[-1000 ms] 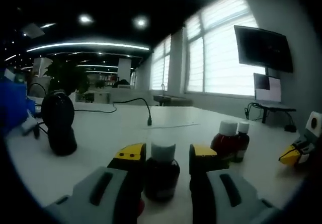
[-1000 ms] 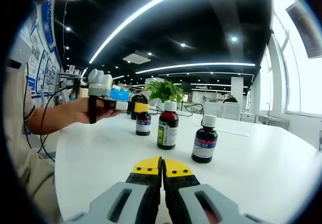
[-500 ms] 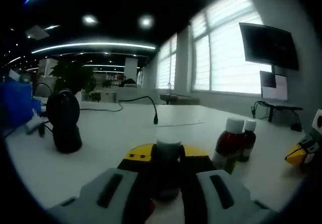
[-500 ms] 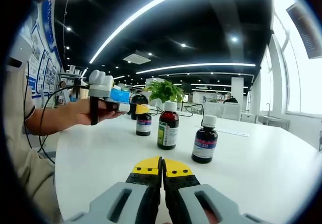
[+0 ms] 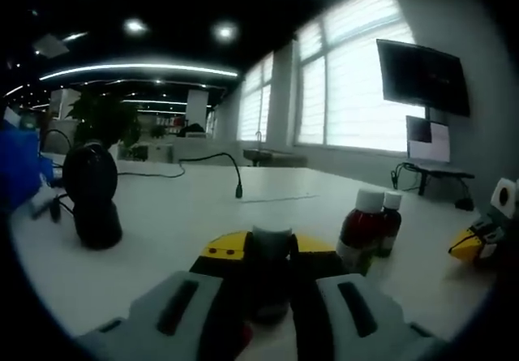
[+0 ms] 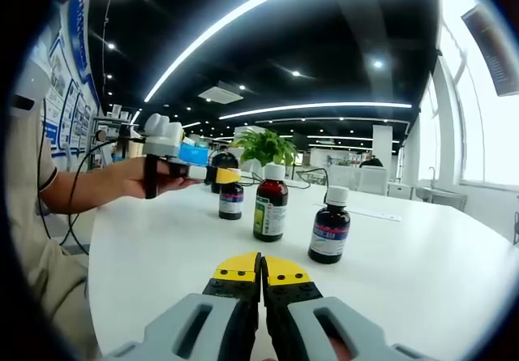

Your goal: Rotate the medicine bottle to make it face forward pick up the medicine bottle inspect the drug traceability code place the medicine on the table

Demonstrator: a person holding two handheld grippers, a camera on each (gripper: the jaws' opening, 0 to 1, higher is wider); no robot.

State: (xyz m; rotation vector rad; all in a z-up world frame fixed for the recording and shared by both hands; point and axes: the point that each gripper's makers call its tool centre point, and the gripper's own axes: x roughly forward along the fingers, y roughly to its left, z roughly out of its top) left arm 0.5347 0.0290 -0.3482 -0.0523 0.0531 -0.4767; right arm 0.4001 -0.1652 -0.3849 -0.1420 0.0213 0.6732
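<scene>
In the left gripper view my left gripper (image 5: 270, 255) is shut on a small dark medicine bottle (image 5: 272, 238) with a pale cap, standing on the white table (image 5: 170, 223). The right gripper view shows that bottle (image 6: 231, 201) upright on the table, with the left gripper (image 6: 225, 174), held by a hand, clamped at its cap. A taller brown bottle (image 6: 270, 204) with a green label and a dark bottle (image 6: 331, 229) with a blue label stand to its right. My right gripper (image 6: 261, 266) rests low near the table, shut with nothing in it.
A black rounded device (image 5: 91, 195) stands on the table at the left, and a dark cable (image 5: 231, 174) lies behind. Two more bottles (image 5: 361, 227) stand just right of the held one. A wall monitor (image 5: 422, 73) hangs at the right. A potted plant (image 6: 263, 144) sits beyond the bottles.
The left gripper's jaws closed from open onto the small bottle. The left view has shifted slightly since. The right gripper has stayed still and shut.
</scene>
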